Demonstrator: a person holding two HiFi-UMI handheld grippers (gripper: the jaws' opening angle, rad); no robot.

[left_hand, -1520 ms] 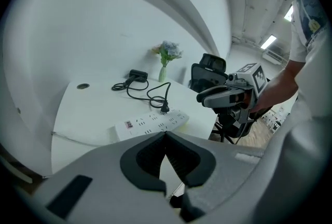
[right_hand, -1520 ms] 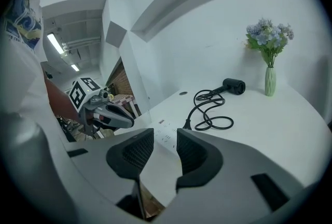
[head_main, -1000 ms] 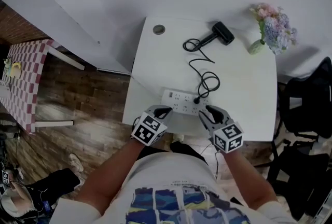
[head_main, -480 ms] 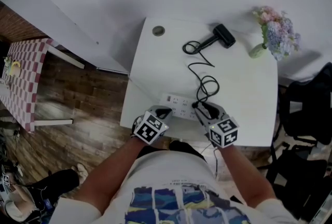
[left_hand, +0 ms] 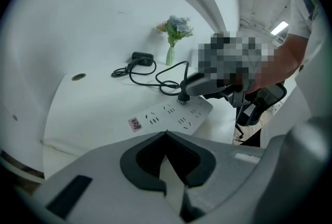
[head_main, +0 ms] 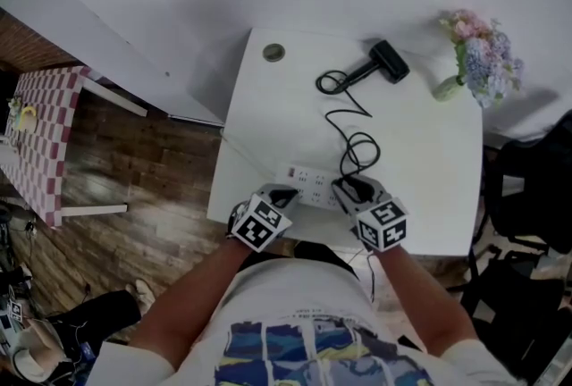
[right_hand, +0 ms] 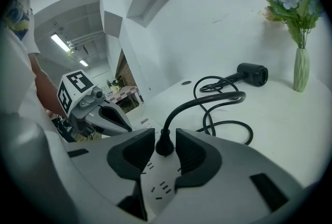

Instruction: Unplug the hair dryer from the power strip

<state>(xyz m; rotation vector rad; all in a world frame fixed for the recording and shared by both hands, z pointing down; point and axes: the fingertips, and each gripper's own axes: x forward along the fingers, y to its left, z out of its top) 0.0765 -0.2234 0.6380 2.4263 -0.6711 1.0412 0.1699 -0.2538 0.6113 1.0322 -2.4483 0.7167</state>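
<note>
A white power strip (head_main: 307,176) lies near the front edge of the white table (head_main: 420,152). The black plug (right_hand: 164,146) stands in a socket at its right end. Its cord (head_main: 357,143) loops back to the black hair dryer (head_main: 386,61) lying at the far side. My right gripper (head_main: 347,186) has its jaws either side of the plug and they are closing; thin gaps still show at the pads (right_hand: 189,153). My left gripper (head_main: 284,193) is shut with nothing in it, its tip at the strip's left front. Whether it touches the strip I cannot tell.
A green vase of flowers (head_main: 478,54) stands at the table's far right corner. A round cable hole (head_main: 273,53) sits at the far left. A black chair (head_main: 527,188) is right of the table, a checkered table (head_main: 36,134) far left across the wooden floor.
My right gripper has moved left and forward over the strip, so its jaws now flank the plug. My left gripper has sunk a little at the strip's left end.
</note>
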